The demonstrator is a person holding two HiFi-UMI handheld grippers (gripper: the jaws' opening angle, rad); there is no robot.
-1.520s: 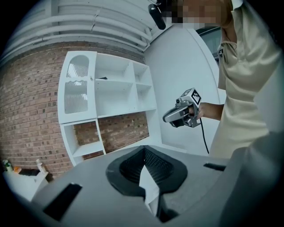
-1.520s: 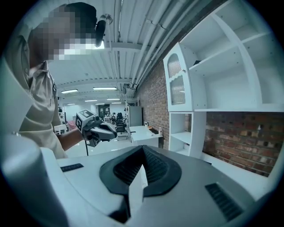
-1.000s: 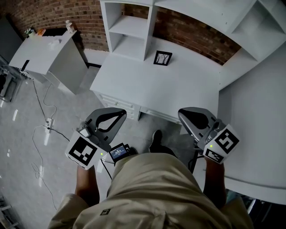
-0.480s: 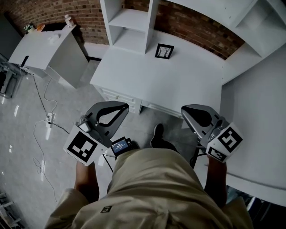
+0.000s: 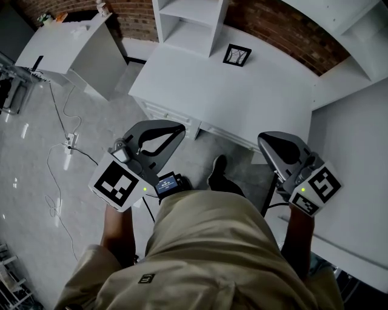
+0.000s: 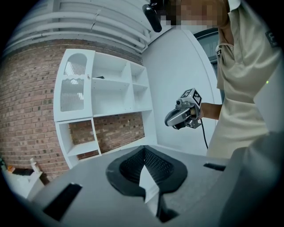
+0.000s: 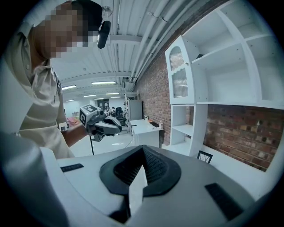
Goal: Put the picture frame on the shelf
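A small black picture frame (image 5: 237, 55) stands on the white desk (image 5: 242, 103), far ahead of both grippers; it also shows in the right gripper view as the frame (image 7: 204, 156). The white shelf unit (image 5: 185, 15) rises at the desk's back left, with open compartments (image 6: 95, 84) and a low cubby (image 7: 186, 128). My left gripper (image 5: 177, 128) and right gripper (image 5: 265, 140) are held in front of my body, short of the desk, both shut with nothing between the jaws (image 6: 144, 148) (image 7: 143, 148). Each gripper view shows the other gripper: right (image 6: 171, 120), left (image 7: 116, 126).
A white side table (image 5: 73, 48) with small items stands at the upper left. Cables (image 5: 60, 151) trail over the glossy grey floor. A white counter (image 5: 357, 151) runs along the right. My shoe (image 5: 217, 172) is by the desk's front drawers (image 5: 170, 115).
The desk, frame and shelf have slid up and to the right in the head view. Both grippers stay shut and empty in front of my body, shifted slightly right.
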